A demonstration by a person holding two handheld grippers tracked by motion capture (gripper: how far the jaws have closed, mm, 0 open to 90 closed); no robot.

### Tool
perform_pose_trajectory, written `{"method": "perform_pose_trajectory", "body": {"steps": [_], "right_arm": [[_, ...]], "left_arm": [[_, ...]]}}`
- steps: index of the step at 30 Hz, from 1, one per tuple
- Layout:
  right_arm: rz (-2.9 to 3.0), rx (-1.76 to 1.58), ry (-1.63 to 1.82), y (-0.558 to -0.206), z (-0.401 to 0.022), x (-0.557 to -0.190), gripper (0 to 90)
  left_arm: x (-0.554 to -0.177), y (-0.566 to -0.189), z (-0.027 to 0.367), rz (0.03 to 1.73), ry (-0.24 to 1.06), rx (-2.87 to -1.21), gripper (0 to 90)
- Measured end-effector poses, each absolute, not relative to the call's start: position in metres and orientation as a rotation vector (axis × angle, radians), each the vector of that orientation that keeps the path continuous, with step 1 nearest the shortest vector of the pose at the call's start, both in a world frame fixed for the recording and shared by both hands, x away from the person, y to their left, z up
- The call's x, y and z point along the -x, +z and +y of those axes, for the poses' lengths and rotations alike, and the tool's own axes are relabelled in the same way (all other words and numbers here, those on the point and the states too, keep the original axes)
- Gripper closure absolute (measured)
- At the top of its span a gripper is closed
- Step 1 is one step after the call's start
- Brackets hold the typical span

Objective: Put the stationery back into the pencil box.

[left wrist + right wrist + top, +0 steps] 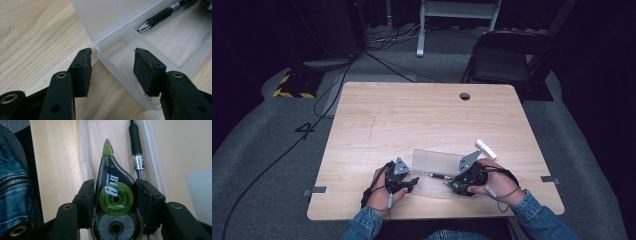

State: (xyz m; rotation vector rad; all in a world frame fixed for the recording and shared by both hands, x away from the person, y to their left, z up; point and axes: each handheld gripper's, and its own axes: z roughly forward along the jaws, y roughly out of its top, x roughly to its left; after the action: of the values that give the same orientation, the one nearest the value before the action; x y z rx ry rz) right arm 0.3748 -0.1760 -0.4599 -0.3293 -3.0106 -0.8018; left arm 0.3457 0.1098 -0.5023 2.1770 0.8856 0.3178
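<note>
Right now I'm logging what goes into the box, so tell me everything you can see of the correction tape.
The correction tape is a teardrop-shaped dispenser with a smoky see-through plastic shell, a green pointed tip, a green reel above a grey one, and white lettering on its side. It is clamped by its flanks in the right tool, tip pointing away, over the clear box, beside the black pen lying in that box.
</note>
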Motion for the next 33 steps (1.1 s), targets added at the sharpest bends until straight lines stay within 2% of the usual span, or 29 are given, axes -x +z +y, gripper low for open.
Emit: {"method": "perform_pose_trajectory", "body": {"steps": [29, 33], "right_arm": [[-2.922, 0.340, -0.798, -0.4668, -0.1769, -0.3765, 50.3], [-2.906, 0.367, -0.818, -0.4662, -0.1774, -0.3768, 46.5]], "left_arm": [[-0.3457, -0.5023, 0.1099, 0.890, 0.314, -2.175, 48.9], [-0.3456, -0.5023, 0.1099, 0.891, 0.312, -2.174, 49.0]]}}
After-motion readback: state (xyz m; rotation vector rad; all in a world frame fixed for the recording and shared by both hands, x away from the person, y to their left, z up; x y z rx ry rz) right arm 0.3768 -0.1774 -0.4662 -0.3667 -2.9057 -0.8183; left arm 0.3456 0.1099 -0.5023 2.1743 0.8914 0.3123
